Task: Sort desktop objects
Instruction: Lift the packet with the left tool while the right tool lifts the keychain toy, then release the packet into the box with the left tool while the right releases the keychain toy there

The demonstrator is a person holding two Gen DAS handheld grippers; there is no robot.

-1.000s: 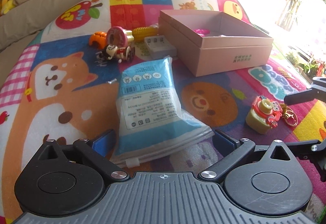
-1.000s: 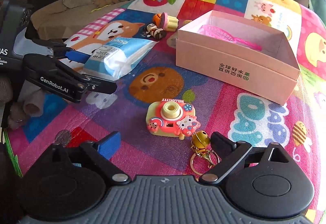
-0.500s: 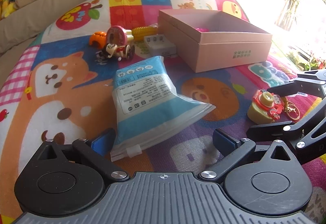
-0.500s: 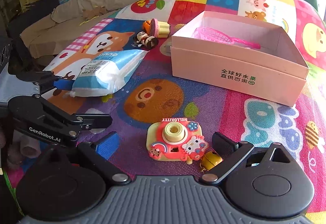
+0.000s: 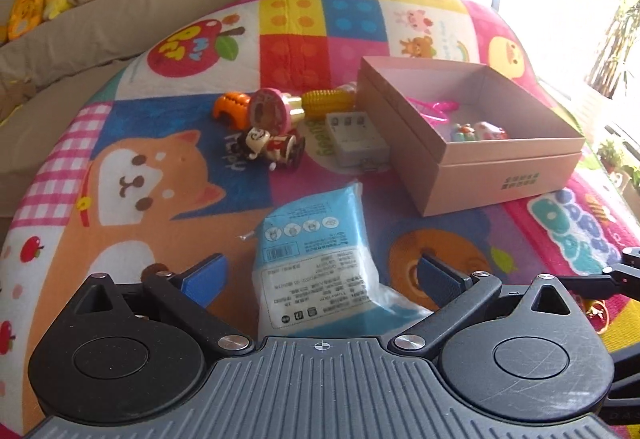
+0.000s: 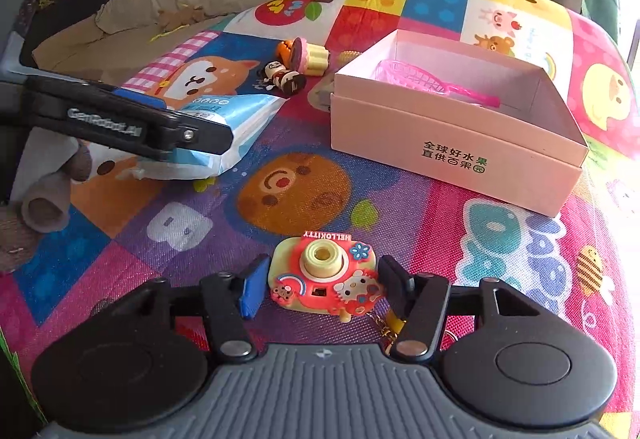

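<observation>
**Toy camera between my right fingers, wipes pack between my left**

The small yellow-and-red rubber toy camera (image 6: 323, 277), lettered "HELLO KITTY" along its top edge, sits on the colourful cartoon play mat (image 6: 304, 195) between the fingers of my right gripper (image 6: 322, 285); they stand just beside its sides, and I cannot tell whether they touch. Its gold keychain (image 6: 387, 327) trails under my right finger.

My left gripper (image 5: 320, 277) is spread wide around the near end of the blue-and-white plastic wipes pack (image 5: 320, 259), whose printed label is too small to read. From the right camera its arm reads "GenRobot.AI".

Beyond stands the open pink cardboard box (image 6: 452, 155) with green Chinese lettering, holding a pink plastic net (image 6: 416, 77). Left of it lie a grey charger block (image 5: 355, 137), yellow corn toy (image 5: 328, 103), cupcake toy (image 5: 272, 111), orange toy (image 5: 231, 107) and small figurine (image 5: 272, 147).
</observation>
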